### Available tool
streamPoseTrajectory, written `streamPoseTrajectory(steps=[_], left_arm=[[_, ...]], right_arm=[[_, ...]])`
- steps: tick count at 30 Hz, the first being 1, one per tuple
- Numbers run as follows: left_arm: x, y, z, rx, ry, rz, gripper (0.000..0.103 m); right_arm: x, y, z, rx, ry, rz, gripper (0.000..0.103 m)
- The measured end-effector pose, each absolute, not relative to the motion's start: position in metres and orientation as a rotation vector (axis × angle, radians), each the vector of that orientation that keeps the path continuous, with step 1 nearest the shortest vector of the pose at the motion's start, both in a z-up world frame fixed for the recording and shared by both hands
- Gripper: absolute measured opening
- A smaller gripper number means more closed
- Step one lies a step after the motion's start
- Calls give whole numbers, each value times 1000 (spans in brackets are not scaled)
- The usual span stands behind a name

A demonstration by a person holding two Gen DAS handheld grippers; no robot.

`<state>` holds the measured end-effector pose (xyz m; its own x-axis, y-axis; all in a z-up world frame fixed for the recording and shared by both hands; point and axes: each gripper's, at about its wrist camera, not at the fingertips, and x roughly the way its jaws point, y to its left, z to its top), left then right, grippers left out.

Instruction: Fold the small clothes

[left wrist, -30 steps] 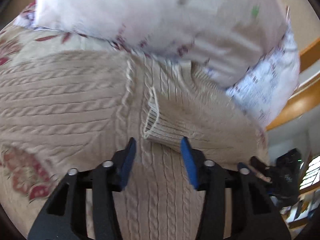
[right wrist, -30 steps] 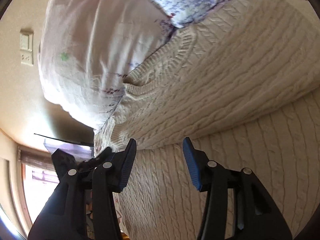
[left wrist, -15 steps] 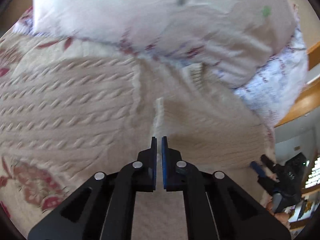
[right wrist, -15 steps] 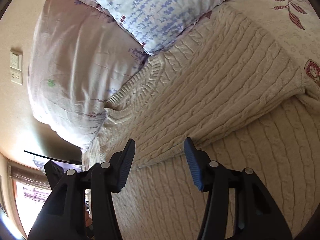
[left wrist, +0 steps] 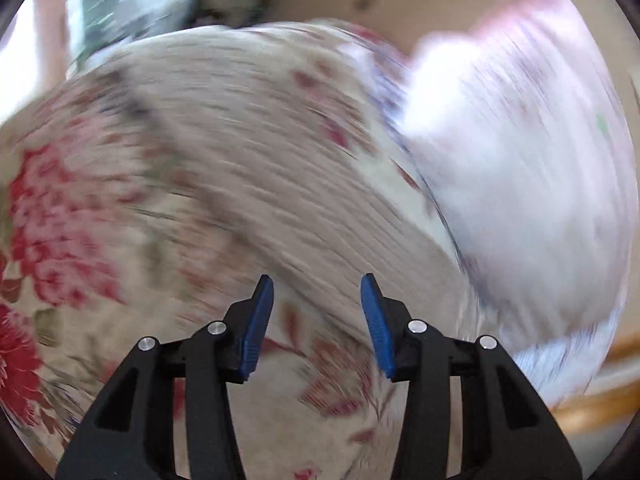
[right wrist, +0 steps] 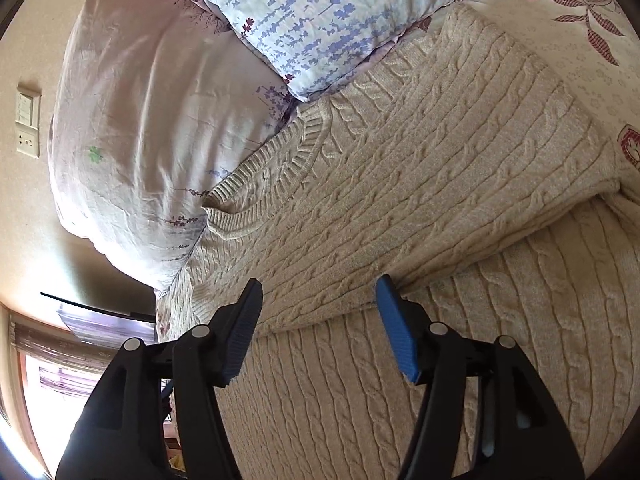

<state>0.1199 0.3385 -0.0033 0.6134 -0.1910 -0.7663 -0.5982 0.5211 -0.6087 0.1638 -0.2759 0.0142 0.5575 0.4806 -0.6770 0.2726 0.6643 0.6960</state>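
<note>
A cream cable-knit sweater [right wrist: 420,184] lies on the floral bed cover, its ribbed neckline [right wrist: 304,148] against the pillows and one part folded over the body. My right gripper [right wrist: 318,320] is open and empty, just above the folded edge. In the blurred left wrist view the sweater [left wrist: 280,184] lies ahead on the bed. My left gripper [left wrist: 317,316] is open and empty, over the floral cover in front of the sweater's near edge.
A white pillow [right wrist: 152,120] and a purple-flowered pillow [right wrist: 320,12] lie against the sweater's top. The red floral bed cover [left wrist: 60,220] spreads to the left. A wall with switches [right wrist: 28,124] and a window [right wrist: 52,380] are beyond the bed. A wooden bed rail [left wrist: 592,404] is at right.
My left gripper, shut on the sweater's cuff half a second ago, has opened and swung away left over the floral cover. The right gripper has drawn back a little and stays open.
</note>
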Motion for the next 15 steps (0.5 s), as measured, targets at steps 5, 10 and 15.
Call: streamPoseTrajectory(steps=[5,10,15], left_arm=[[107,377,-20,-1228,798,345,29],[112,392,-32,-1351,719,350,17],[114,400,-39,-1429,645,343,6]], right_arm=[[160,-271,10,866,1034,145,65],[152,-273,14,860,1019,144,65],[144,-282,20,863,996,141,65]])
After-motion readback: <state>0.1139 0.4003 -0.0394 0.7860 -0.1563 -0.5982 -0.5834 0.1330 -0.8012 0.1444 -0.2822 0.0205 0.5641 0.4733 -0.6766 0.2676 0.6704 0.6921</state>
